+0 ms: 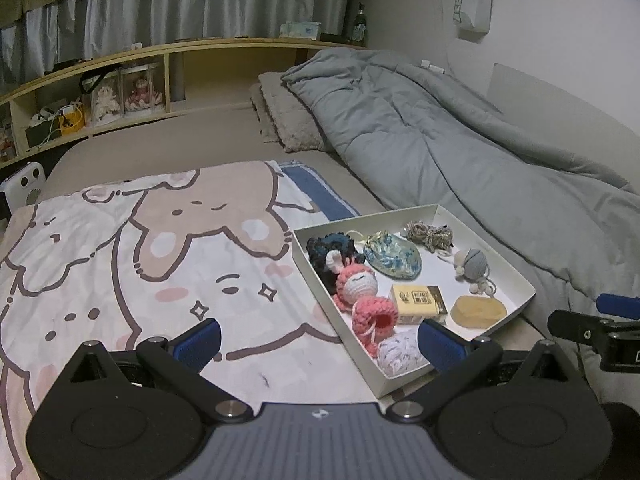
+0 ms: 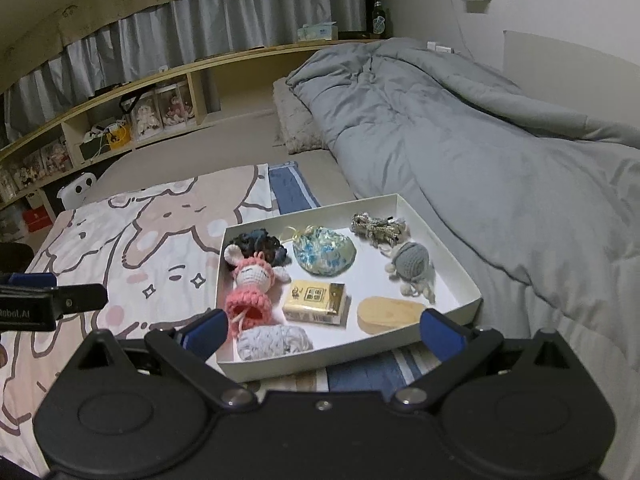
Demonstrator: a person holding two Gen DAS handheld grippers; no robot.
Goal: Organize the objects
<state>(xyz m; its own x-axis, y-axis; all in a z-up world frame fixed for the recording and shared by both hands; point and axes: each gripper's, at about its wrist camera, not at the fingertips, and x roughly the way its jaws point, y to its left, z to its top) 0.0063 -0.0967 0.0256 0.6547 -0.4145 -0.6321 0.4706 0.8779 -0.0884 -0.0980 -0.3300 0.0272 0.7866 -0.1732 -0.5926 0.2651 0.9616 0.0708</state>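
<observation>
A white shallow box [image 2: 440,236] [image 1: 516,276] lies on the bed. It holds a pink crochet doll [image 2: 252,288] [image 1: 360,288], a dark scrunchie [image 2: 260,244], a blue patterned pouch [image 2: 324,256] [image 1: 394,258], a twine bundle [image 2: 376,228], a grey crochet ball [image 2: 414,260], a yellow small box [image 2: 316,300] [image 1: 416,300], a tan oval block [image 2: 388,314] [image 1: 478,310] and a pale yarn ball [image 2: 276,342]. My right gripper [image 2: 322,332] is open and empty, just before the box's near edge. My left gripper [image 1: 320,340] is open and empty, left of the box.
A cartoon-print blanket [image 1: 140,248] covers the bed's left part. A grey duvet [image 2: 500,152] lies right of the box, with a pillow [image 1: 288,120] beyond. A wooden shelf [image 1: 100,92] with dolls runs along the back wall.
</observation>
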